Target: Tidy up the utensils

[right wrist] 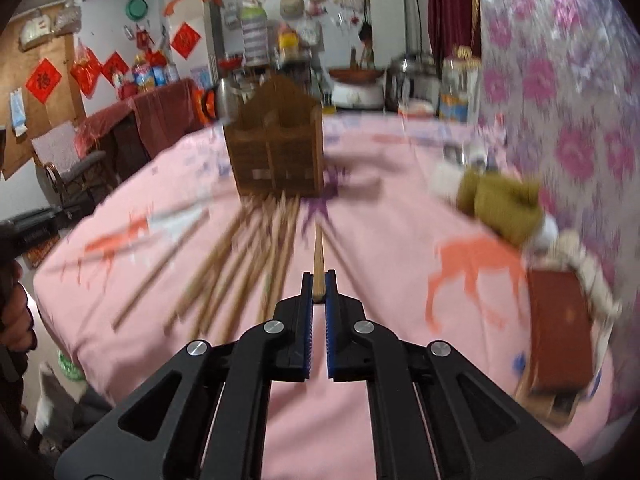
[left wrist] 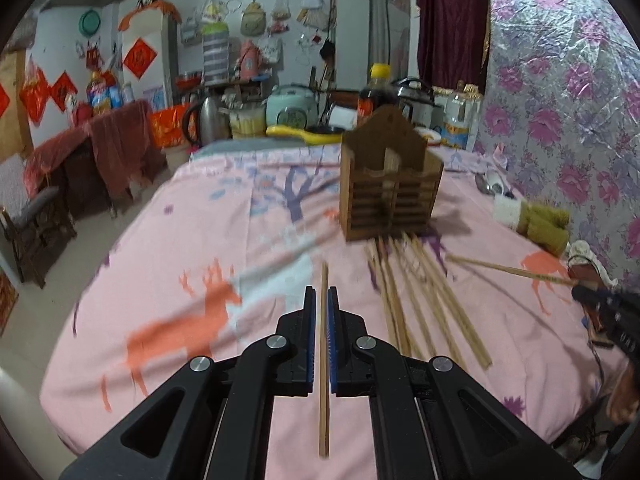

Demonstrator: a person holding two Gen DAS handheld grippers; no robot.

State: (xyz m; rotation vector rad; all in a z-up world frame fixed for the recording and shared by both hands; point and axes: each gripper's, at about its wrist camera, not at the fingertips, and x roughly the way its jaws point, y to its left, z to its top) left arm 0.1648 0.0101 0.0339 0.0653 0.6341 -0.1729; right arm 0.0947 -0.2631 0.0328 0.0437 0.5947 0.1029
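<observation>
My left gripper (left wrist: 321,294) is shut on a single wooden chopstick (left wrist: 324,360) that runs lengthwise between its blue pads and sticks out front and back. My right gripper (right wrist: 319,278) is shut on the end of another chopstick (right wrist: 318,260), which points ahead toward the brown wooden utensil holder (right wrist: 276,152). In the left wrist view that right gripper (left wrist: 580,291) shows at the right edge with its chopstick (left wrist: 508,269) lifted off the cloth. Several loose chopsticks (left wrist: 416,296) lie fanned on the pink tablecloth (left wrist: 224,240) in front of the holder (left wrist: 390,192).
A green and white soft toy (left wrist: 536,220) and a red box (right wrist: 560,328) lie at the table's right side by the flowered wall. Bottles, pots and a kettle (left wrist: 208,120) crowd the far edge. A chair (right wrist: 68,168) stands left of the table.
</observation>
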